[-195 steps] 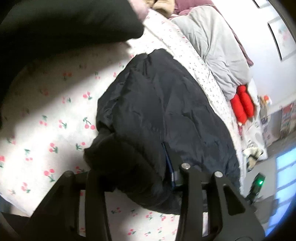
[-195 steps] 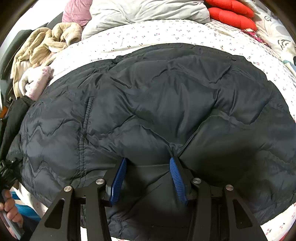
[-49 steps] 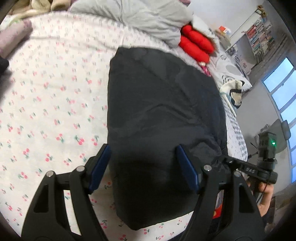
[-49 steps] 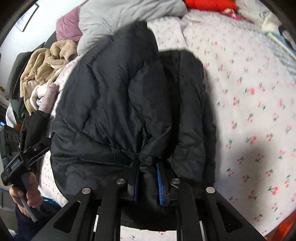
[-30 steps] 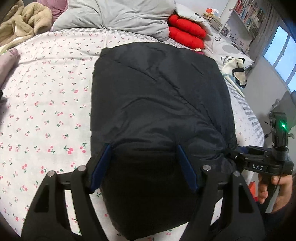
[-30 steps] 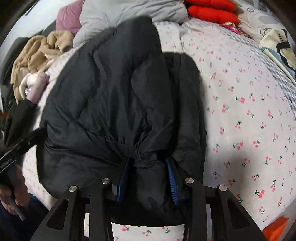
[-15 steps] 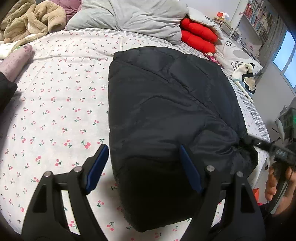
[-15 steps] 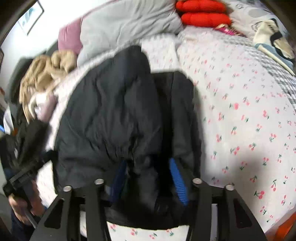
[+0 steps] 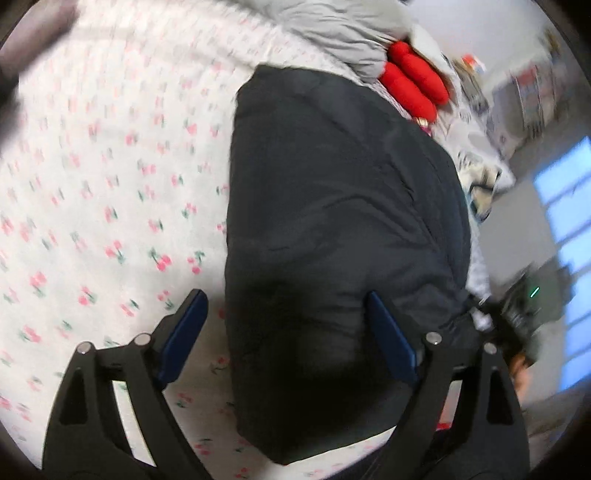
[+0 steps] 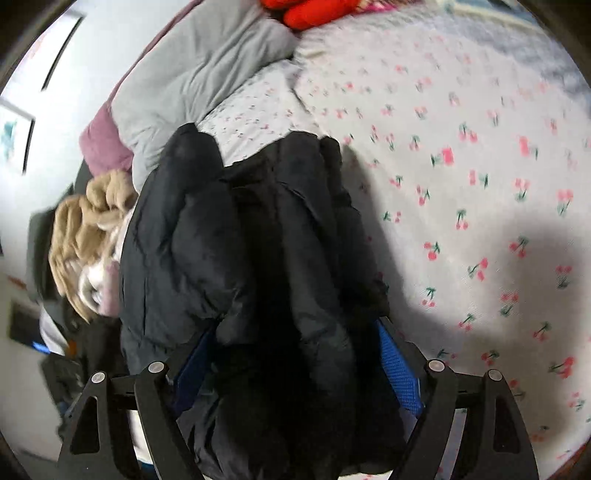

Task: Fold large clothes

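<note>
Folded into a thick dark bundle, a black puffer jacket [image 9: 332,236] lies on a bed sheet printed with cherries [image 9: 110,192], near the edge of the bed. Over its near end the left gripper [image 9: 286,321] spreads its jaws wider, one blue pad over the sheet and the other over the fabric, neither pressing on it. On the other side, the right gripper [image 10: 291,350] also opens, its blue pads [image 10: 397,363] flanking a bunched end of the jacket [image 10: 258,240] without clamping it. Behind the jacket sit a grey duvet [image 9: 343,33] and red cushions [image 9: 413,81], while a beige garment [image 10: 81,229] is heaped beside it. Both views are blurred.
</note>
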Motion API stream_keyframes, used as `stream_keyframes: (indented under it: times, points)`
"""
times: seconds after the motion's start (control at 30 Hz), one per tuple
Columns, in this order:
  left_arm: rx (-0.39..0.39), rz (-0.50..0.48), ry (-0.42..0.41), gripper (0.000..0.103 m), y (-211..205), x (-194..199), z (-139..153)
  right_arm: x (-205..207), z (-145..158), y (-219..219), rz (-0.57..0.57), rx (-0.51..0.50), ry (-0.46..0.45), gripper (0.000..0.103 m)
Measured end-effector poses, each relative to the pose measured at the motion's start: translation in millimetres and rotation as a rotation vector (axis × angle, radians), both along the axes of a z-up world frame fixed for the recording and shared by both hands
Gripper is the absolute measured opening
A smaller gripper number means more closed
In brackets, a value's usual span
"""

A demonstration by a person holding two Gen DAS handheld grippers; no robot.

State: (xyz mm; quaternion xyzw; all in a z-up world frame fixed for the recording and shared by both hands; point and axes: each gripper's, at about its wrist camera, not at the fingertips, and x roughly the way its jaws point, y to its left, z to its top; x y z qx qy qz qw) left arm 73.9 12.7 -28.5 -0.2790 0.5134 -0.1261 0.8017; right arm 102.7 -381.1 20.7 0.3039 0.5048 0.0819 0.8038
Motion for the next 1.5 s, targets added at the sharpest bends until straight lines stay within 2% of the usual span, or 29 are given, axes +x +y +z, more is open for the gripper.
stream_keyframes:
  times: [0.27,0.43,0.57,0.67,0.77,0.83,0.9,0.93,0.97,1.03,1.1,1.2,1.27,1.4,1.5]
  points:
    - [-0.120,0.007,0.068,0.094,1,5,-20,7,-5,-3,-0.012,0.059,0.009,0.091]
    - [-0.101,-0.008,0.054,0.095,-5,3,-22,3,-9,-17,-0.035,0.164,0.013,0.091]
    - [-0.109,-0.023,0.054,0.096,-11,4,-23,7,-15,-3,0.022,0.097,0.036,0.092]
    - [-0.108,-0.027,0.057,0.099,-14,5,-27,9,-23,8,0.067,0.024,0.069,0.103]
    - [-0.119,-0.040,0.058,0.100,-18,6,-31,9,-29,17,0.097,0.005,0.083,0.102]
    - [-0.138,-0.047,0.062,0.100,-20,6,-34,8,-26,22,0.118,-0.005,0.071,0.091]
    - [-0.146,-0.050,0.060,0.100,-21,5,-35,5,-18,24,0.136,0.007,0.045,0.065]
    - [-0.141,-0.057,0.053,0.100,-23,5,-34,3,-13,25,0.147,0.004,0.030,0.059]
    - [-0.127,-0.066,0.044,0.099,-26,5,-33,2,-10,26,0.156,0.003,0.019,0.047]
    - [-0.099,-0.074,0.021,0.093,-29,4,-28,-2,-2,28,0.170,-0.007,-0.004,0.034]
    - [-0.069,-0.071,-0.001,0.084,-32,2,-23,-5,5,33,0.175,-0.039,-0.025,0.029]
    - [-0.034,-0.057,-0.028,0.064,-34,3,-13,-11,25,48,0.195,-0.131,-0.087,0.023]
    - [-0.031,-0.034,-0.054,0.046,-35,3,-4,-14,40,61,0.210,-0.204,-0.140,0.022]
    - [-0.003,-0.010,-0.120,0.034,-43,3,18,-17,73,74,0.230,-0.266,-0.252,0.020]
    - [-0.035,0.004,-0.192,0.031,-54,7,39,-17,98,75,0.241,-0.313,-0.320,0.019]
